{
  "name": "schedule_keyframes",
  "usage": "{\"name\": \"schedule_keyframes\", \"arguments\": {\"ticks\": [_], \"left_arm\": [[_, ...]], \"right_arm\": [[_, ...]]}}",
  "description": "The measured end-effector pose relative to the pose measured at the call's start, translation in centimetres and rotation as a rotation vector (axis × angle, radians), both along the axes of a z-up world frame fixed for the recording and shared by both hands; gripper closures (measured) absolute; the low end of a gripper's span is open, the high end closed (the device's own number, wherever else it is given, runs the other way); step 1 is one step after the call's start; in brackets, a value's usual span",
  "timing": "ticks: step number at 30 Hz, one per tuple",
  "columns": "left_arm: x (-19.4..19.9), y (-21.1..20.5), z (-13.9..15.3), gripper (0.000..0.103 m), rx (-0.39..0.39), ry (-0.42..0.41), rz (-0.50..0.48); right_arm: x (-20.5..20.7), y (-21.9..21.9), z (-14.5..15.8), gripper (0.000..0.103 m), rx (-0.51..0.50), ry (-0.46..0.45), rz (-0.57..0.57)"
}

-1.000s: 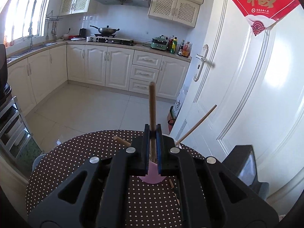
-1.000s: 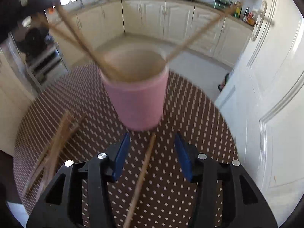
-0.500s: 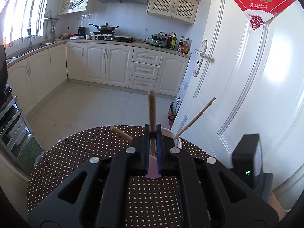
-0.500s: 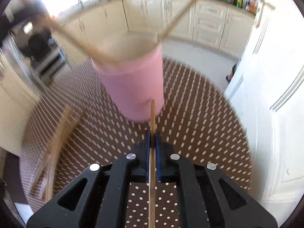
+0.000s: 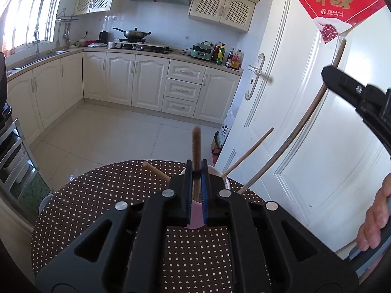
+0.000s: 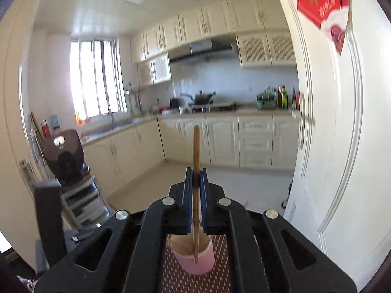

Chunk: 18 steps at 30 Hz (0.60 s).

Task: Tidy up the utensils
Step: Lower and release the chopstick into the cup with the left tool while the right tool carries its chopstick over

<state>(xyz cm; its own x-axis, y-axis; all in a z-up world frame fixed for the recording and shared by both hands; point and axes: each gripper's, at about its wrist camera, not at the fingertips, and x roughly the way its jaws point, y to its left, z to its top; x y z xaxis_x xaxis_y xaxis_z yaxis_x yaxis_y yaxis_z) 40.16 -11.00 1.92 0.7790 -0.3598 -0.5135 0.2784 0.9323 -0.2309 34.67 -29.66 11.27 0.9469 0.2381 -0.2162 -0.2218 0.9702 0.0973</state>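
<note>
My left gripper (image 5: 196,171) is shut on a wooden chopstick (image 5: 196,144) that stands upright over the pink cup (image 5: 195,216). Two more chopsticks lean out of the cup, one to the left (image 5: 156,172) and one to the right (image 5: 248,155). My right gripper (image 6: 195,175) is shut on another chopstick (image 6: 196,190), held upright above the pink cup (image 6: 195,260); its lower end hangs over the cup's mouth. In the left wrist view the right gripper's body (image 5: 359,97) is raised at the right with this long chopstick (image 5: 290,141) slanting down toward the cup.
The cup stands on a round table with a brown polka-dot cloth (image 5: 97,202). A white door (image 5: 305,127) is close on the right. A cart with a dark appliance (image 6: 66,156) stands at the left. Kitchen cabinets (image 5: 146,80) are behind.
My right gripper closed on the chopstick lying in front of the cup, lifted it off the table and now holds it upright over the cup. My left gripper stayed shut on its chopstick.
</note>
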Motion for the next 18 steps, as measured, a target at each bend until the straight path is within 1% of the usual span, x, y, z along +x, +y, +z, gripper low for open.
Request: {"name": "schedule_keyframes", "arguments": {"ticks": [2, 4, 6, 8, 12, 14, 18], "left_arm": [[0.1, -0.1, -0.1, 0.096, 0.003, 0.008, -0.010], [0.1, -0.3, -0.2, 0.096, 0.014, 0.007, -0.015], [-0.1, -0.3, -0.4, 0.096, 0.021, 0.009, -0.018], [0.0, -0.3, -0.5, 0.096, 0.015, 0.019, -0.023], [-0.1, -0.6, -0.7, 0.096, 0.029, 0.033, -0.033], [-0.2, -0.9, -0.8, 0.096, 0.040, 0.031, -0.040], [-0.3, -1.3, -0.8, 0.096, 0.064, 0.031, -0.044]], "right_arm": [[-0.3, -0.2, 0.9, 0.099, 0.013, -0.049, -0.005], [-0.9, -0.7, 1.3, 0.099, 0.026, -0.062, 0.008], [-0.9, -0.4, 1.5, 0.099, 0.004, -0.076, -0.006], [-0.1, -0.5, 0.0, 0.099, -0.004, -0.055, -0.016], [1.9, 0.1, -2.9, 0.099, 0.000, 0.034, -0.021], [2.1, 0.0, -4.2, 0.099, 0.011, 0.071, -0.028], [2.5, 0.6, -6.2, 0.099, -0.017, 0.133, -0.024]]}}
